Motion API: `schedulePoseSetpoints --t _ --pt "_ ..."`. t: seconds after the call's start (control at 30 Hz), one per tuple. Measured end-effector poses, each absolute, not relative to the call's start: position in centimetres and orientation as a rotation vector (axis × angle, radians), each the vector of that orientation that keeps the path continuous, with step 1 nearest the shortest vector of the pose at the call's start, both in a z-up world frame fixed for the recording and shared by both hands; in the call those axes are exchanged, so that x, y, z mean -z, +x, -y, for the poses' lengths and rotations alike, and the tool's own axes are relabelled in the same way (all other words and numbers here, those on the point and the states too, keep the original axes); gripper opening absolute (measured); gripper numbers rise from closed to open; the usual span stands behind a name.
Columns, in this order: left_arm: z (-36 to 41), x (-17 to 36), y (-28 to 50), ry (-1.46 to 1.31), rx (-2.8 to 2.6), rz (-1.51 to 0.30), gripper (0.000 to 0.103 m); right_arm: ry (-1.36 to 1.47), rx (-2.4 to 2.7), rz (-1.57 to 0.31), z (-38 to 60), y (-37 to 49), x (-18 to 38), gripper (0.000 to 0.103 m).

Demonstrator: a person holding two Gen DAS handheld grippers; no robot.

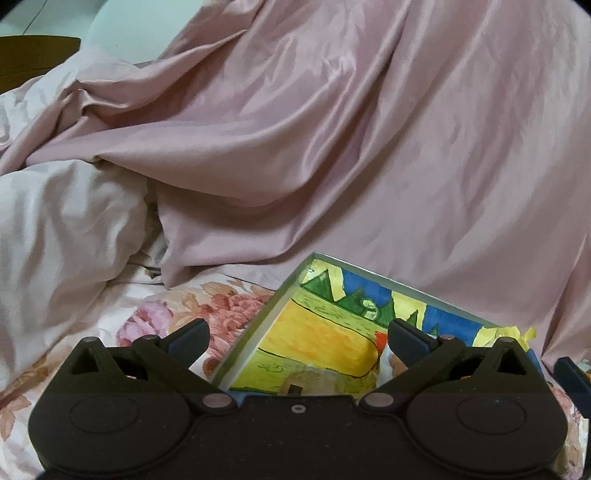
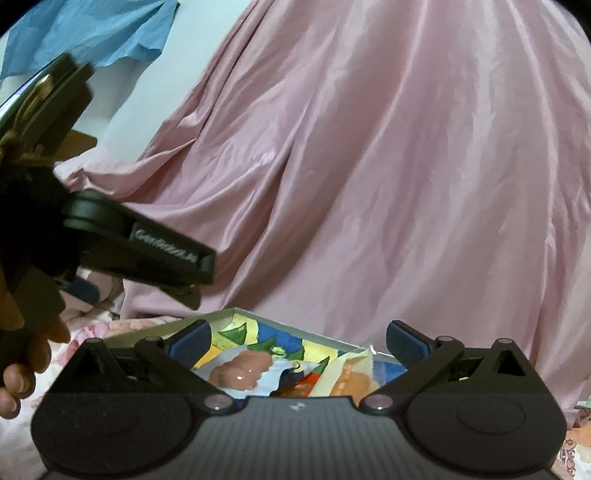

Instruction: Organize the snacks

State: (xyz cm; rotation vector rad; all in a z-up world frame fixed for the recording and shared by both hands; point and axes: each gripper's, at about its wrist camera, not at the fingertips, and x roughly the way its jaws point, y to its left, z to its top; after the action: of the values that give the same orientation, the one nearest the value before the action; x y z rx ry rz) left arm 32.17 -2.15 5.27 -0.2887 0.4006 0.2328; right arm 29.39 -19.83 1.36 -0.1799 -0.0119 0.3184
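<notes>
Two grippers, both w/ jaws spread wide & nothing between them. Right gripper (image 2: 297,341) hovers just over the near side of the tray (image 2: 225,313); left gripper (image 1: 297,341) is over the tray's near-left part, its body seen from the right wrist cam off to the tray's left, a hand (image 2: 26,354) on its handle.

Snacks sit inside the tray: a clear-wrapped pinkish-brown sweet (image 2: 240,369) near the tray's left-middle, a red/orange pack (image 2: 295,386) just right of it, a pale yellow wrapper (image 2: 351,373) toward the tray's right wall. They overlap; which lies on top can't be told.

Judgement: step = pick one snack & re-seat it tidily in the tray. To do it well: take the pinkish sweet first, since it looks most exposed; come straight down, pinch across the narrow width, on the body, not the loose film, or it'll slip. Keep jaws clear of the neighbouring pack so two don't lift together. Left gripper could steady the tray rim, as the tray rests on soft bed (image 1: 177,306) w/ floral sheet & may tip.

Beyond the tray: pink satin quilt (image 1: 369,147) heaped up; blue cloth (image 2: 92,29) far back-left.
</notes>
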Motion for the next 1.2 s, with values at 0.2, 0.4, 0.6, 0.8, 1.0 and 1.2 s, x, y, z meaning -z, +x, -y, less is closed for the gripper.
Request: schedulePoseSetpoints --t 0.2,0.4,0.6,0.8,1.0,1.2 --pt "1.9 -5.8 30.9 -0.300 -0.249 -0.387 0.102 -0.155 -0.301 0.004 20.6 28.7 -2.1 0.103" --pt "2.2 -6.2 29.6 -0.294 -0.250 -0.377 0.102 -0.089 -0.290 -0.011 21.8 26.9 -2.8 0.103" --pt "2.7 -6.8 27.8 -0.276 -0.250 -0.367 0.102 0.013 -0.268 -0.054 23.4 25.1 -3.1 0.103" --pt "3.0 -7.4 26.0 -0.260 -0.242 -0.347 0.102 0.045 -0.245 -0.046 24.2 23.6 -3.7 0.103" --pt "2.9 -7.8 24.6 -0.267 -0.257 -0.331 0.102 0.049 -0.235 -0.042 24.8 21.7 -3.8 0.103" --pt "3.0 -7.8 22.8 -0.268 -0.260 -0.326 0.102 0.063 -0.223 -0.033 25.4 20.1 -4.0 0.103"
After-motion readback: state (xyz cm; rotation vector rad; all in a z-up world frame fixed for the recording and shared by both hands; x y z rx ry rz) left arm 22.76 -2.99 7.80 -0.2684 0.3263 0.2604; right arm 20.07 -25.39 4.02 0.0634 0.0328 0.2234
